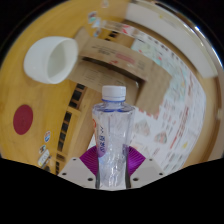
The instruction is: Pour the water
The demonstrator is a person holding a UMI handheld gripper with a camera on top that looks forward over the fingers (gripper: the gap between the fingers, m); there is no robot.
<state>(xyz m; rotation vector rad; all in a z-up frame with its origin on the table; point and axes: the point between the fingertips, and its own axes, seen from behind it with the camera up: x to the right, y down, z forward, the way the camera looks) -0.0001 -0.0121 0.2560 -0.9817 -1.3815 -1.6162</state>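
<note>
Wooden table (40, 95) fills my view, tilted; floor with printed pattern (175, 75) at 2 o'clock. White cup (48, 58) at 10 o'clock, well apart from fingers. Red round thing (22, 120) at 9 o'clock on wood. Clear water bottle (112, 135), white cap on, label visible, upright between fingers. My gripper (112, 172) clamped on bottle, purple pads (92, 158) pressing both sides. Nothing between bottle and cup.

Clear glossy plastic bottle (113, 140), white plastic cap (114, 93), smooth white cup (48, 58), light wooden table (30, 95)
</note>
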